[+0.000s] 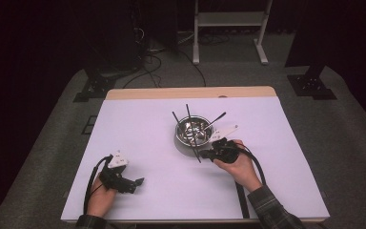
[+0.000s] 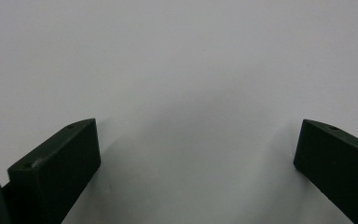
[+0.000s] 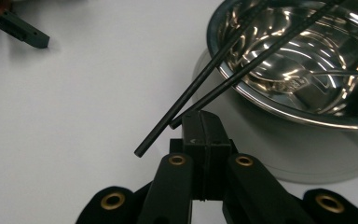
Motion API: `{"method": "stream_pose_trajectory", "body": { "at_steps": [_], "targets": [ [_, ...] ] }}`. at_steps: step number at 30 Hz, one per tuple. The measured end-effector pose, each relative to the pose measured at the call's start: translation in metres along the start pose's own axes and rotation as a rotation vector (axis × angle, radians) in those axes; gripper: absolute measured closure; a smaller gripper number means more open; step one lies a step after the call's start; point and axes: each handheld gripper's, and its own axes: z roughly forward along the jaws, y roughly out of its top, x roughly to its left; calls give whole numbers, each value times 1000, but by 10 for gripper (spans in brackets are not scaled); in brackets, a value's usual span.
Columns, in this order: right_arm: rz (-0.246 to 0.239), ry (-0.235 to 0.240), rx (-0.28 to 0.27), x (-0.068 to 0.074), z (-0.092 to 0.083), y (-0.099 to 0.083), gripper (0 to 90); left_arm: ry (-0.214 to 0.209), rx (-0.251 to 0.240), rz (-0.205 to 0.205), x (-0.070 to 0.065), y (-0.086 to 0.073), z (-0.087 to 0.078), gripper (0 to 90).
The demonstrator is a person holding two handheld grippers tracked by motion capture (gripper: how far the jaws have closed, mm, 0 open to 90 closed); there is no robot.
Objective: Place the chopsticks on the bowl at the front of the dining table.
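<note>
A shiny steel bowl (image 1: 193, 131) (image 3: 307, 60) stands on the white table. Two black chopsticks (image 1: 194, 138) (image 3: 200, 79) lie across it, their near ends sticking out over the rim toward me. A metal utensil (image 1: 216, 118) also leans in the bowl, handle to the back right. My right gripper (image 1: 203, 153) (image 3: 204, 122) is just in front of the bowl, jaws shut together, its tip right beside the end of one chopstick; whether it touches I cannot tell. My left gripper (image 1: 138, 181) (image 2: 196, 158) rests at the front left, jaws wide open over bare table.
The white table top (image 1: 138, 129) has a wooden strip (image 1: 190, 92) along its far edge. Behind it are stand feet and cables on the grey floor. In the right gripper view the left gripper (image 3: 14, 25) lies far off at top left.
</note>
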Motion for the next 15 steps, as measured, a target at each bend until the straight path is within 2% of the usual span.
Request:
{"method": "stream_pose_trajectory", "body": {
  "at_steps": [10, 15],
  "targets": [
    [-13, 29, -15, 8, 8, 6, 898, 0, -1, -1, 0, 0, 0, 0],
    [-17, 18, -38, 8, 3, 11, 898, 0, 0, 0, 0, 0, 0, 0]
  ]
}}
